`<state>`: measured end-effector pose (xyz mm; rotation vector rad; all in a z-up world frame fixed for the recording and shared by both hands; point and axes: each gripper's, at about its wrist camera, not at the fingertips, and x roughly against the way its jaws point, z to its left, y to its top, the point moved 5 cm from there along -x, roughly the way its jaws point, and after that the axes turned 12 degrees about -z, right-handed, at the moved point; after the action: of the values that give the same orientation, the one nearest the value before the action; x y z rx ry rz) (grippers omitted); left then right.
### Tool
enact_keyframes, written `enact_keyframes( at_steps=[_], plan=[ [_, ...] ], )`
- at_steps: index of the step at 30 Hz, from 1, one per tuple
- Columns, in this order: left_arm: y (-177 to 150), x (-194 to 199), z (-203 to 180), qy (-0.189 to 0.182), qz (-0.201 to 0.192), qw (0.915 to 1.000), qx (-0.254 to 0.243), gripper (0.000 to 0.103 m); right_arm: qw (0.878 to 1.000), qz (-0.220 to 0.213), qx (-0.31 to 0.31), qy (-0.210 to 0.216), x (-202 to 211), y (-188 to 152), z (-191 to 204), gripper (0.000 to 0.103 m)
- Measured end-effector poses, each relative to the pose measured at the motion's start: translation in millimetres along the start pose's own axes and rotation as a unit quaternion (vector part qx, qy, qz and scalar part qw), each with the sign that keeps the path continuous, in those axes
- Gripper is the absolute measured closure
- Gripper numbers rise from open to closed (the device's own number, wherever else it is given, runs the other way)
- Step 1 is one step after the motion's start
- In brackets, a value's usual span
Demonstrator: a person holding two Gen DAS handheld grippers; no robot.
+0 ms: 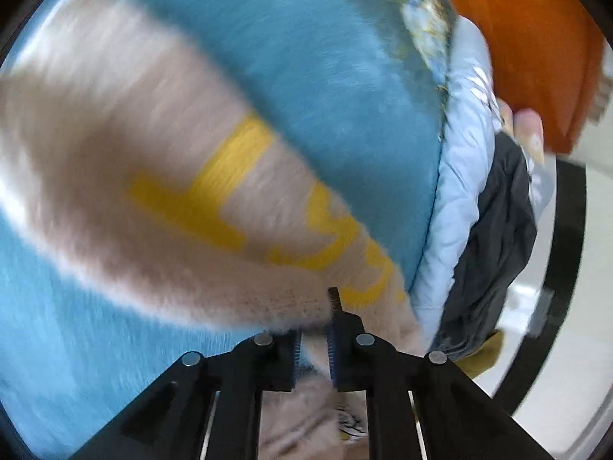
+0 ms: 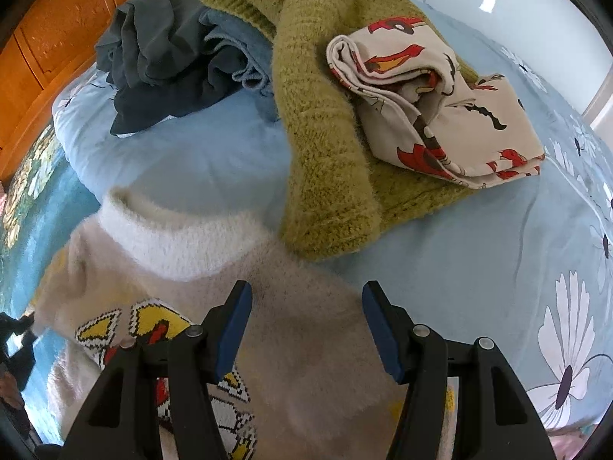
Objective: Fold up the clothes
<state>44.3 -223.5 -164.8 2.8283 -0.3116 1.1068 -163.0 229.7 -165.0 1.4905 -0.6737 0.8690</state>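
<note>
- My left gripper (image 1: 314, 339) pinches a fuzzy beige sweater (image 1: 153, 176).
- The green sweater (image 2: 325, 145) is coarse knit.
- The headboard (image 2: 46, 34) is glossy wood.

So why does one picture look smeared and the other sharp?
Left wrist view: motion blur streaks the fluffy beige sweater with yellow lettering. Right wrist view: crisp, evenly lit; the olive knitted sweater shows its stitches. Both bend at the edges, fisheye distortion.

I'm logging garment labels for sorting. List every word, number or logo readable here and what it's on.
Yellow letter-like shapes on the beige fuzzy sweater: too motion-blurred to read in the left wrist view.
Yellow, red and white knitted pattern on the same sweater: no readable letters.
Red-print folded cloth: pictures only, no text.
</note>
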Motion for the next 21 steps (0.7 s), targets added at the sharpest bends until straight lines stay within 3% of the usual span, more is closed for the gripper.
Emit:
enact_keyframes(
  at_steps=[4,8,17,21],
  plan=[
    [31,-1,-46,-0.021,-0.024,0.9953,-0.092,0.093,1.000,0.006,-0.001,0.003,-2,4,-1,0.042],
    [59,6,-98,-0.055,-0.043,0.9826,-0.172,0.093,1.000,0.003,-0.006,0.007,2,8,-4,0.042],
    [104,-22,-107,-0.035,-0.014,0.9709,-0.237,0.092,1.000,0.017,-0.015,0.015,-7,-2,8,0.042],
    [122,-33,-109,-0.026,0.000,0.9644,-0.263,0.087,1.000,0.013,-0.025,0.011,-6,-3,8,0.042]
  ],
)
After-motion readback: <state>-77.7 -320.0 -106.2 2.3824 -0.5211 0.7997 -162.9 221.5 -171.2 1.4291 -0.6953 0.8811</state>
